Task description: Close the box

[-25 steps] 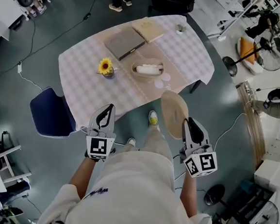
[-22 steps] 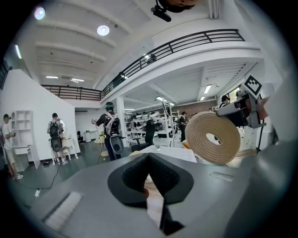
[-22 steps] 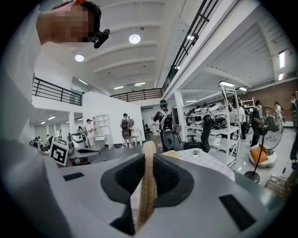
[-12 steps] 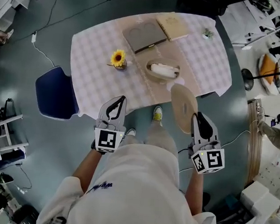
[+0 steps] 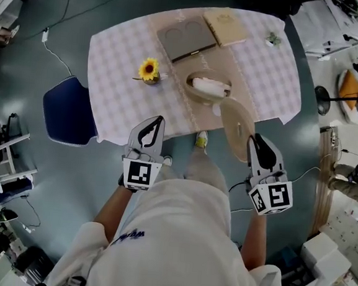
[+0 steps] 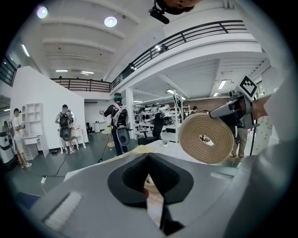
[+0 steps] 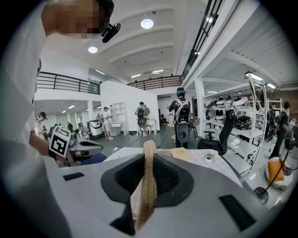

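On the table (image 5: 115,90), the box (image 5: 207,87) sits by the near edge, the flower (image 5: 149,70) to its left, a tray (image 5: 187,39) and pad (image 5: 225,26) behind. The lid (image 5: 234,122) in the right gripper (image 5: 254,138) hangs just right of the box.

A big open lab hall: a railed mezzanine (image 6: 186,36), ceiling lamps (image 6: 110,21), equipment racks (image 7: 261,114), floor cables (image 5: 55,47), and people (image 6: 117,122) wearing backpack rigs.
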{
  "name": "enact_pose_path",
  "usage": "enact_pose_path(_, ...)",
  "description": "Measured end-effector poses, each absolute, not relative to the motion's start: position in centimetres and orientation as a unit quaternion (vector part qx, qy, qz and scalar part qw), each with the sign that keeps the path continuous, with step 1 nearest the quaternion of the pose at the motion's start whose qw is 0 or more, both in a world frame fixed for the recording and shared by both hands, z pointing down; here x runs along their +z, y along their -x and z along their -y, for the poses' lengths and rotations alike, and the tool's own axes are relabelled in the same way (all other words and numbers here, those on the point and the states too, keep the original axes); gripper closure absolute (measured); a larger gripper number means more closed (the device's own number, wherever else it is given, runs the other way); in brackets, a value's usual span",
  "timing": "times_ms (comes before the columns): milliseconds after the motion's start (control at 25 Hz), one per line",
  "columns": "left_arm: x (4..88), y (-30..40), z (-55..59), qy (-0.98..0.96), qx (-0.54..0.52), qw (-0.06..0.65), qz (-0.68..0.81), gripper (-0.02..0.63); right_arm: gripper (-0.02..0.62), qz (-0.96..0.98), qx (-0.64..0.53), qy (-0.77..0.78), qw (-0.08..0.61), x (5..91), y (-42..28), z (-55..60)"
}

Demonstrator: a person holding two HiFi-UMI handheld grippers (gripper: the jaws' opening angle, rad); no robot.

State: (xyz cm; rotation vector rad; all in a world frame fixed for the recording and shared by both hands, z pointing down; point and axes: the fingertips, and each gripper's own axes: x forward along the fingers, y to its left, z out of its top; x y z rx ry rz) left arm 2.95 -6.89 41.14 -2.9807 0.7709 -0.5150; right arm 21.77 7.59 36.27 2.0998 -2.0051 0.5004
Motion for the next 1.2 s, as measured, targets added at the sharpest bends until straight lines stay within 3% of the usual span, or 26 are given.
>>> enact_pose_path(760,42.6,-6.8,8.6,0.935,-0.189,-0.012,-0.299,0.604,0.535,0.743,0.191,-0.627,0.135,39.2,-26.9,-1.5)
enact_pose_path(1200,44.0,-4.8,9.2,0.899,-0.222,-0.040,-0.376,0.604,0.535,0.778,0.220,-0.574,0.127,40.7,-29.7,2.2)
